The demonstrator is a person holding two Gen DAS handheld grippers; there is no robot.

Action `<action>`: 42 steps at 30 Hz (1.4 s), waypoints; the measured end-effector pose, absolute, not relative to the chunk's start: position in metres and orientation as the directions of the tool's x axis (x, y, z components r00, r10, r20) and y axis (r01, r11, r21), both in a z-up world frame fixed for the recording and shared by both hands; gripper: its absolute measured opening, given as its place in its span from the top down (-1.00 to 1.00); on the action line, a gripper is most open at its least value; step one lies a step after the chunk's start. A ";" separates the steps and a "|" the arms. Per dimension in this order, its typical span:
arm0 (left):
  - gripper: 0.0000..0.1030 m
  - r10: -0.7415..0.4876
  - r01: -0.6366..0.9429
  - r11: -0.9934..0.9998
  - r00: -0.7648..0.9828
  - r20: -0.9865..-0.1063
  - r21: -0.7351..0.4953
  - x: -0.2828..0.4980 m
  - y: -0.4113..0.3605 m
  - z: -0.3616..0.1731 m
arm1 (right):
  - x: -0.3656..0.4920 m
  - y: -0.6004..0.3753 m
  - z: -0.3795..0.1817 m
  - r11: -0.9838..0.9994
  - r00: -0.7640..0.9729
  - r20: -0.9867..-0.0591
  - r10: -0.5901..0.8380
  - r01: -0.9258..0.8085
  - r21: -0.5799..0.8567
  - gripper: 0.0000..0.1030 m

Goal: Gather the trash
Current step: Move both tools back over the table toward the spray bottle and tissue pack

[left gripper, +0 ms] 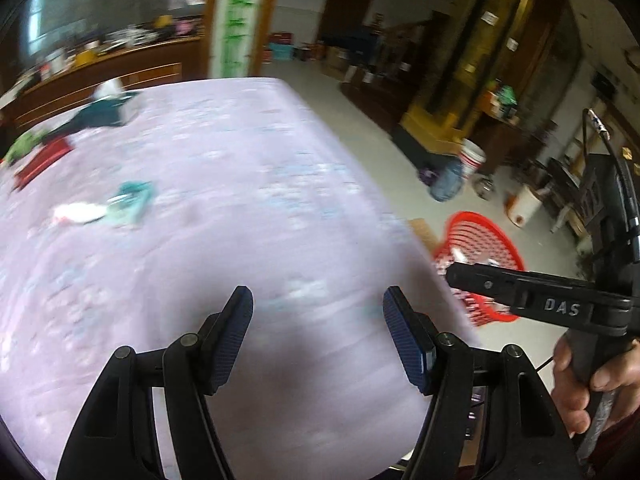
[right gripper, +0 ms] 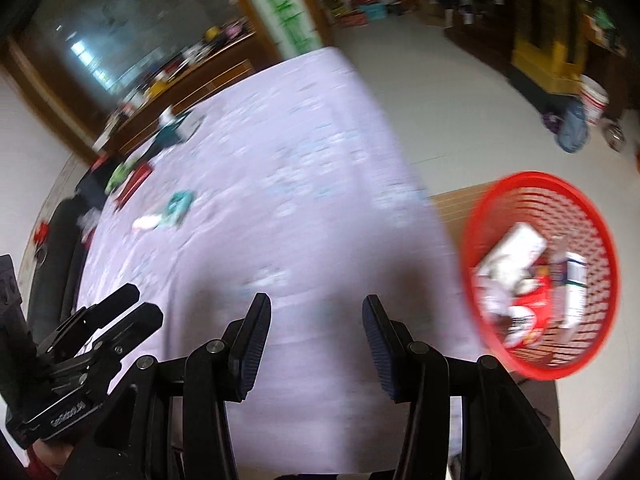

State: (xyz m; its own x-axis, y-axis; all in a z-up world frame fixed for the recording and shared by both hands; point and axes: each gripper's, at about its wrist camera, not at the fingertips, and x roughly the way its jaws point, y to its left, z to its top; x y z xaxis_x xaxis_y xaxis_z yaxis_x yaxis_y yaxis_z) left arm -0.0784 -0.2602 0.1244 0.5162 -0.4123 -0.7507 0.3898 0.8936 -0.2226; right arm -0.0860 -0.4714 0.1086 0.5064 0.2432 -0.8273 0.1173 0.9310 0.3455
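both tongs (left gripper: 318, 300) (right gripper: 316, 308) gape empty; teal wrapper (left gripper: 134, 198) lies well beyond.

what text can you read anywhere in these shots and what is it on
"DAS": white letters on the right gripper body, in the left wrist view.
Small white lettering on the left gripper body: too blurred to read.
Green characters on the white banner: blurred, unreadable.
Packaging print in the red basket: unreadable.

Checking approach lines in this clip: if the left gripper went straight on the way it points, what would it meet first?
Probably only the lilac tablecloth: the left gripper, open and empty, points across bare cloth. The teal and white litter lies off to its left. Blur leaves depth uncertain.
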 end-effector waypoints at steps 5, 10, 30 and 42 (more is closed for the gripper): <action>-0.29 -0.331 0.302 0.935 0.551 -0.766 -0.187 -0.057 -0.180 0.120 | -0.068 -0.416 0.108 0.935 0.477 -0.832 0.284 0.054 0.350 0.01; -0.28 -0.282 0.236 0.955 0.542 -0.792 -0.179 -0.011 -0.100 0.112 | -0.068 -0.375 0.109 0.945 0.464 -0.836 0.292 -0.004 0.328 0.01; -0.24 -0.363 0.264 0.924 0.377 -0.852 -0.277 0.186 -0.049 0.033 | -0.088 -0.402 0.100 0.948 0.424 -0.894 0.146 0.198 0.249 0.01; 0.05 -0.390 0.360 0.894 0.336 -0.857 -0.266 0.146 -0.060 0.020 | -0.056 -0.387 0.092 0.953 0.401 -0.900 0.171 0.164 0.254 0.01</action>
